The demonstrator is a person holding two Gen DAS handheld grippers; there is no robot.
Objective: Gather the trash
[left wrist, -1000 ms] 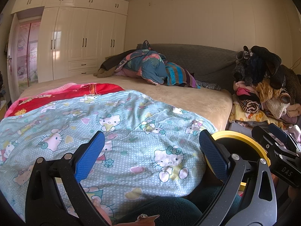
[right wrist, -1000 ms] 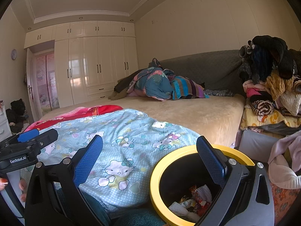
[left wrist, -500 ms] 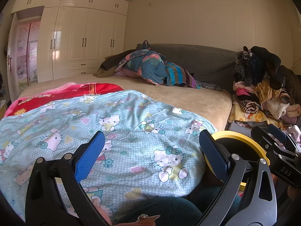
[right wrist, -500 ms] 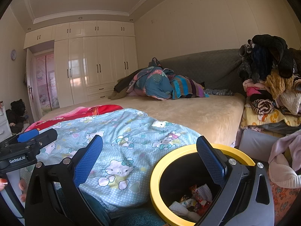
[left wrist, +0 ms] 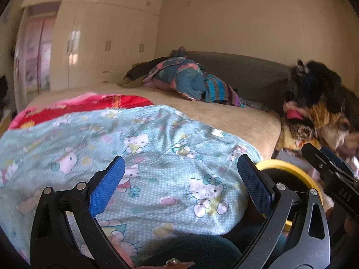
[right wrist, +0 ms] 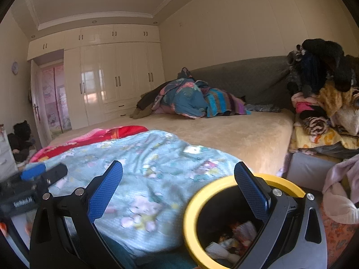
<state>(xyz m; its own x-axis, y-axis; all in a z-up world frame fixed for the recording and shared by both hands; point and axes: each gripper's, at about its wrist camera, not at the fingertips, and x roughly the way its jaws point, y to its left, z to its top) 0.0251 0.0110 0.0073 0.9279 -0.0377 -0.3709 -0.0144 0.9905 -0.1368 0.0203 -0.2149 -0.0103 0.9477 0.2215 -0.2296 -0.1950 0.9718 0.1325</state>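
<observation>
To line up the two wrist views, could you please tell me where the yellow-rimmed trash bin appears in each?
Left wrist: yellow-rimmed trash bin at lower right, mostly hidden behind the gripper's right finger.
Right wrist: bin at bottom centre-right, trash visible inside.
Shared landmark: Hello Kitty blanket, directly left of the bin.

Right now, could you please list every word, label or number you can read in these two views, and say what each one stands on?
"DAS": on the black body of the right gripper, seen upside down in the left wrist view.
"GenRobot.AI": on the black body of the left gripper, seen in the right wrist view; blurred, so partly a guess.
The wall clock has a face too small to read.
The cartoon-cat blanket shows pictures only, no readable words.
</observation>
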